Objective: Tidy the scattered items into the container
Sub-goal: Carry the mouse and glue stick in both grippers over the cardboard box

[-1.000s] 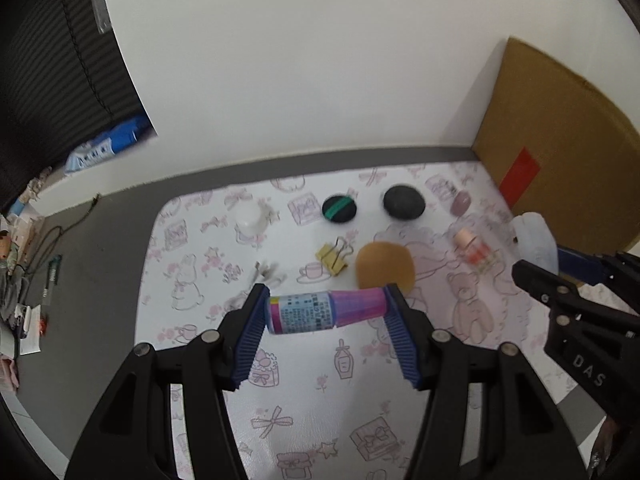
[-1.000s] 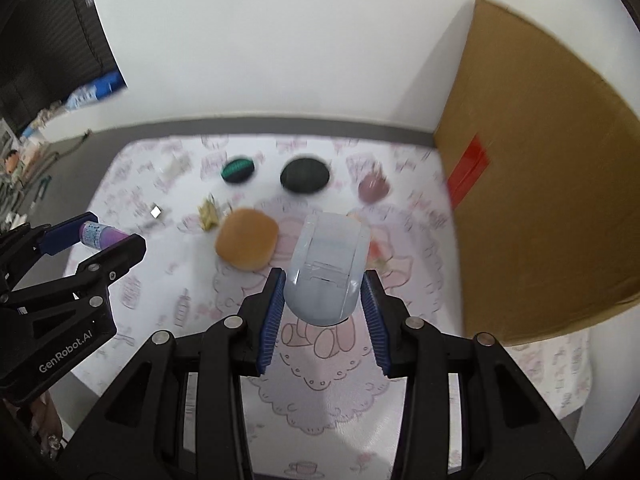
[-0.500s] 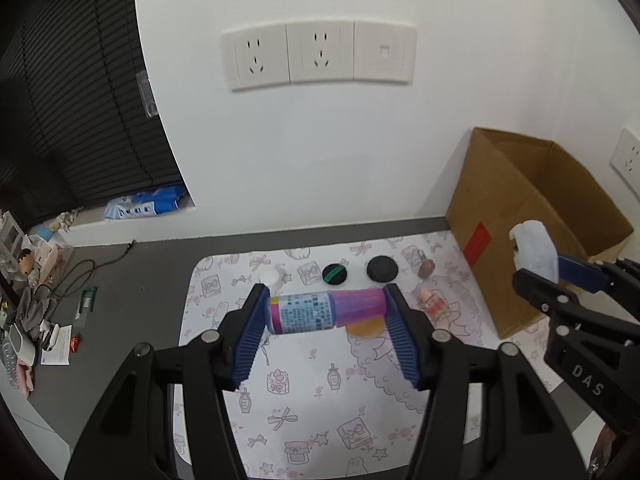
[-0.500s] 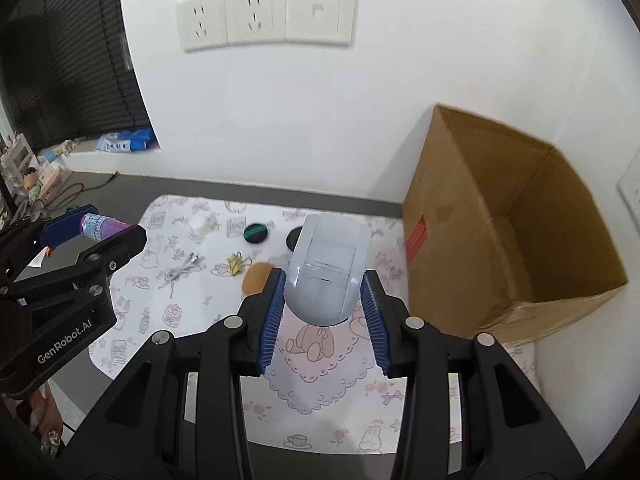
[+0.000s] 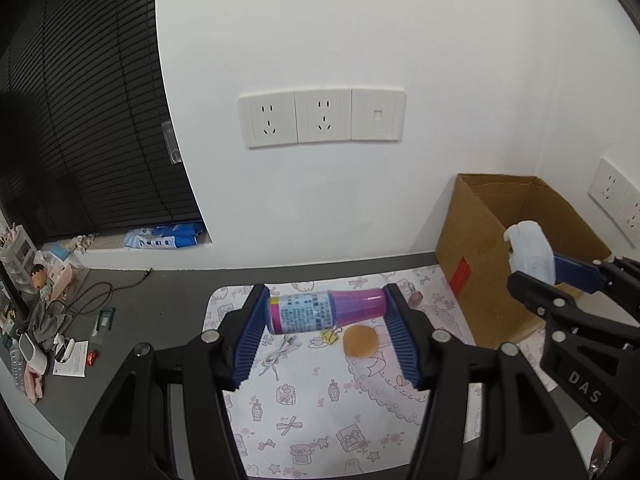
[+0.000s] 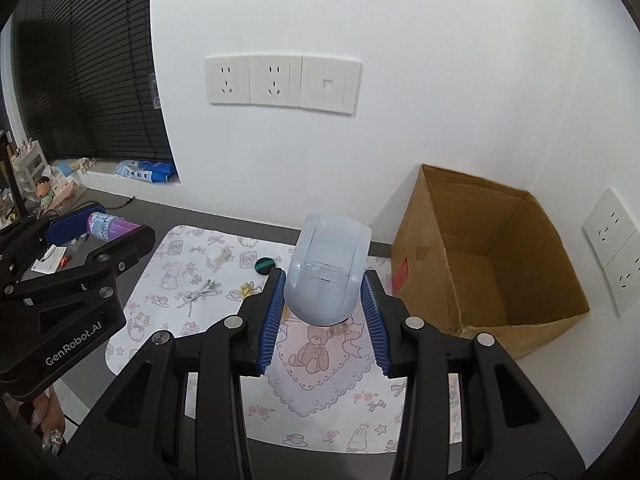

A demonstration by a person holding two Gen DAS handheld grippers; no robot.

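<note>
My left gripper (image 5: 326, 312) is shut on a pink and purple bottle (image 5: 324, 311) held crosswise, high above the patterned mat (image 5: 320, 408). My right gripper (image 6: 325, 298) is shut on a pale blue plastic device (image 6: 326, 270), also high above the mat. The open cardboard box (image 6: 492, 264) stands at the right, against the wall; it also shows in the left wrist view (image 5: 500, 240). On the mat lie an orange sponge (image 5: 360, 341), a white cable (image 6: 198, 294), a yellow clip (image 6: 244, 290), a black-green disc (image 6: 264, 266) and a white lump (image 6: 218, 258).
The mat lies on a dark grey surface (image 5: 168, 296) below a white wall with sockets (image 5: 320, 118). Clutter and cables (image 5: 52, 320) lie at the far left. Black blinds (image 5: 80, 120) cover the left. A blue packet (image 5: 160, 238) lies on the sill.
Both grippers have risen well above the mat with their loads still held. The view widened, and the box's open top and the wall sockets came into sight.
</note>
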